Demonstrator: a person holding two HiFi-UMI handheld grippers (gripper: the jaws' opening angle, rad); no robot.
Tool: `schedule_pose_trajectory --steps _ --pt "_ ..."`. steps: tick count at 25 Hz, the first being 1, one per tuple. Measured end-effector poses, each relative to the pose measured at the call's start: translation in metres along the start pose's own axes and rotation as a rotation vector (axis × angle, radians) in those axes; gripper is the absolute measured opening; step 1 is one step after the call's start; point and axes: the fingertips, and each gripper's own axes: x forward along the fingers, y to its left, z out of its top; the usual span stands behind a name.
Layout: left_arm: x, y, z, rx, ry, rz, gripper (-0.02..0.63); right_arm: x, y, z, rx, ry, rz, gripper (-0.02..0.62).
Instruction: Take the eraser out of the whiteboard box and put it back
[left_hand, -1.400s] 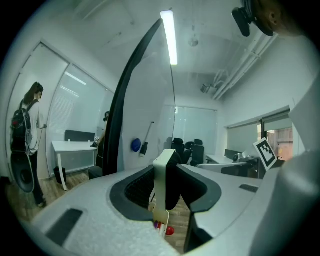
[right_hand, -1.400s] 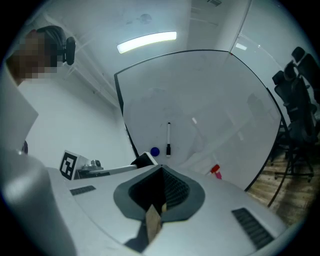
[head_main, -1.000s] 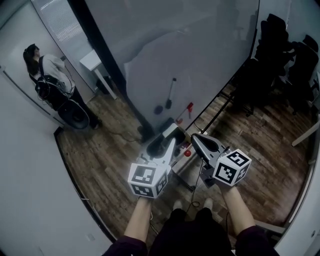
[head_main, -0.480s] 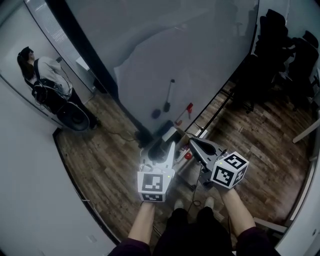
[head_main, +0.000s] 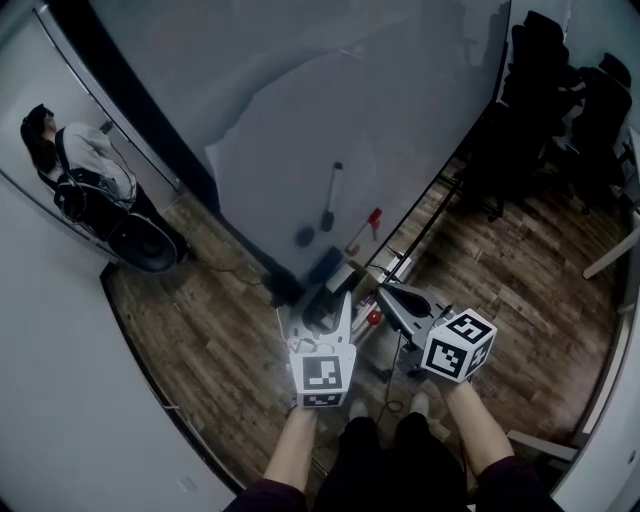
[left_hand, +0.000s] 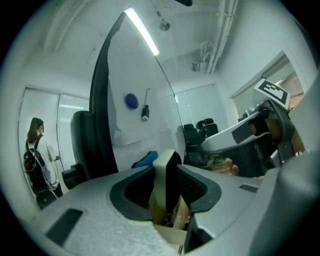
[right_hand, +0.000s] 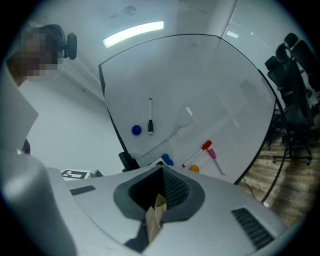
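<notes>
The fingers (left_hand: 194, 187) of my left gripper (head_main: 330, 303) stand fairly wide, pinching the cream-and-black rectangular eraser (left_hand: 161, 170) upright, with the brown cardboard box (left_hand: 176, 216) at its six o'clock. At three o'clock, my right gripper (head_main: 390, 293) has its fingers (right_hand: 175, 187) nearly together, nipping a brown cardboard flap (right_hand: 158, 209).

Ahead of you stands the whiteboard (head_main: 420, 110), with a magnet (head_main: 304, 236) just left of the marker (head_main: 331, 195) on it. Office chairs (head_main: 560, 100) sit beyond its right edge, and a person (head_main: 80, 170) stands well off to its left. The eraser (left_hand: 161, 172) sits between the jaws of your left gripper (left_hand: 167, 165), and a cardboard flap (right_hand: 154, 217) sits between those of your right gripper (right_hand: 162, 196).
</notes>
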Motion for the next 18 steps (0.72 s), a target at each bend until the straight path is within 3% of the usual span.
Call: schedule_pose_trajectory --steps 11,18 --pt "0.006 -0.007 -0.014 0.027 0.047 0.004 0.138 -0.006 -0.006 0.000 0.007 -0.001 -0.013 0.003" --pt "0.004 -0.008 -0.010 0.026 0.034 0.002 0.155 -0.009 -0.007 -0.003 0.010 0.000 -0.016 0.003"
